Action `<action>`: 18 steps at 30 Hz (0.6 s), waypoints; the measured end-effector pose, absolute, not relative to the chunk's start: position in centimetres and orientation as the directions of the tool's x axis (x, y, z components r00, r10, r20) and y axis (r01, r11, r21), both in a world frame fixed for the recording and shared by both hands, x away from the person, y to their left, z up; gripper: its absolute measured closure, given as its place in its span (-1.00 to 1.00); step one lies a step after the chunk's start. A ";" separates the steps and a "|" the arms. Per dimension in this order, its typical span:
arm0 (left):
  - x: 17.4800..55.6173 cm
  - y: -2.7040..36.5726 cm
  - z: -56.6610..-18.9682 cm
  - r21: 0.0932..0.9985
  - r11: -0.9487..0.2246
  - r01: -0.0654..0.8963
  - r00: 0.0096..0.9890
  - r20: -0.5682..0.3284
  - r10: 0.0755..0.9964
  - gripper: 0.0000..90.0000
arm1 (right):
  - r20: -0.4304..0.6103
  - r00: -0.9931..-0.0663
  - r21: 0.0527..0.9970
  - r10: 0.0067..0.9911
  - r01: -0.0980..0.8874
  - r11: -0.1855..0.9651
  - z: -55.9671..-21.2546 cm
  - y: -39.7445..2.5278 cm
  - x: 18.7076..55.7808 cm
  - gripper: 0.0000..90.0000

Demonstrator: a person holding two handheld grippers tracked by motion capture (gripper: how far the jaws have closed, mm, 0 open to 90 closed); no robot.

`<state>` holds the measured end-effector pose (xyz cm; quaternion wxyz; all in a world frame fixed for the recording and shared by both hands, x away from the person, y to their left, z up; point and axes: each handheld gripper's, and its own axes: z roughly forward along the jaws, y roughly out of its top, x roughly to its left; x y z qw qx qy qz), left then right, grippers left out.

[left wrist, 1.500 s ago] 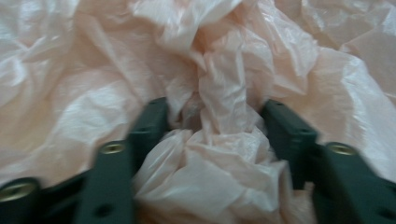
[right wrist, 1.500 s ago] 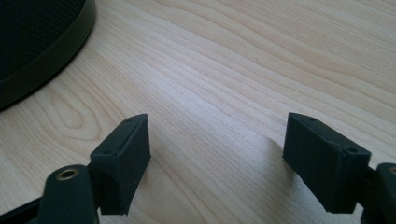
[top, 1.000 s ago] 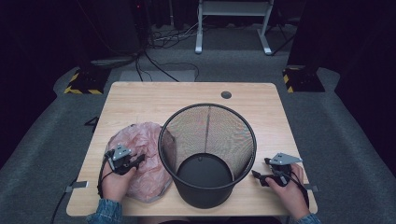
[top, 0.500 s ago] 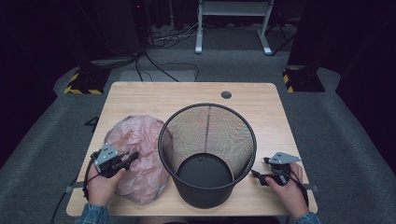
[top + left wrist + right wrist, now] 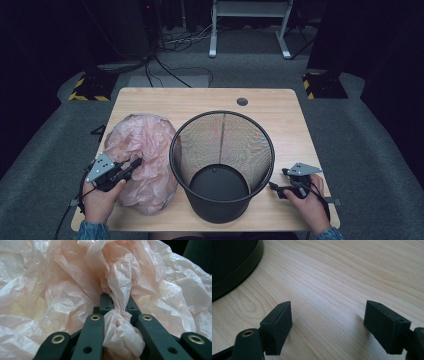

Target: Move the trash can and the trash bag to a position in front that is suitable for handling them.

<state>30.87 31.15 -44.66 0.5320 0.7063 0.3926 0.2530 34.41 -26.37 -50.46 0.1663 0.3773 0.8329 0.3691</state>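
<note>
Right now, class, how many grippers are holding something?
1. The left gripper has its fingers shut on a fold of the pink bag, left of the bin. The right gripper sits open over bare table, right of the bin.

Dim bkgd, lit table [image 5: 150,100], maybe slight blur

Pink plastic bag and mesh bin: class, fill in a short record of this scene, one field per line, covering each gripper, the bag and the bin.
left gripper: shut on a pinched fold of the pink plastic bag
right gripper: open, low over the bare table, holding nothing
pink plastic bag: crumpled, lying on the table left of the bin
mesh bin: black, upright, nothing visible inside
</note>
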 end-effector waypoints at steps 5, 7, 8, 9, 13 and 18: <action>30.3 31.5 -43.5 0.962 -0.093 0.257 0.567 -0.073 0.820 0.81 | 0.001 -0.660 0.741 0.751 0.506 0.443 -50.5 -26.4 34.4 -0.50; 30.2 31.6 -43.2 0.961 -0.096 0.260 0.575 -0.075 0.815 0.81 | 0.003 -0.661 0.741 0.751 0.506 0.442 -50.5 -26.3 34.4 -0.50; 30.2 31.7 -43.0 0.961 -0.096 0.261 0.580 -0.077 0.811 0.81 | 0.003 -0.661 0.741 0.751 0.506 0.442 -50.5 -26.3 34.4 -0.50; 30.2 31.8 -42.9 0.960 -0.100 0.260 0.584 -0.074 0.809 0.81 | 0.003 -0.661 0.741 0.750 0.505 0.442 -50.5 -26.3 34.5 -0.50; 30.3 32.1 -42.6 0.958 -0.090 0.271 0.588 -0.091 0.804 0.81 | 0.002 -0.661 0.741 0.750 0.505 0.443 -50.5 -26.3 34.5 -0.50; 30.4 32.5 -42.0 0.957 -0.080 0.279 0.594 -0.107 0.798 0.81 | 0.003 -0.661 0.741 0.750 0.505 0.443 -50.5 -26.3 34.5 -0.50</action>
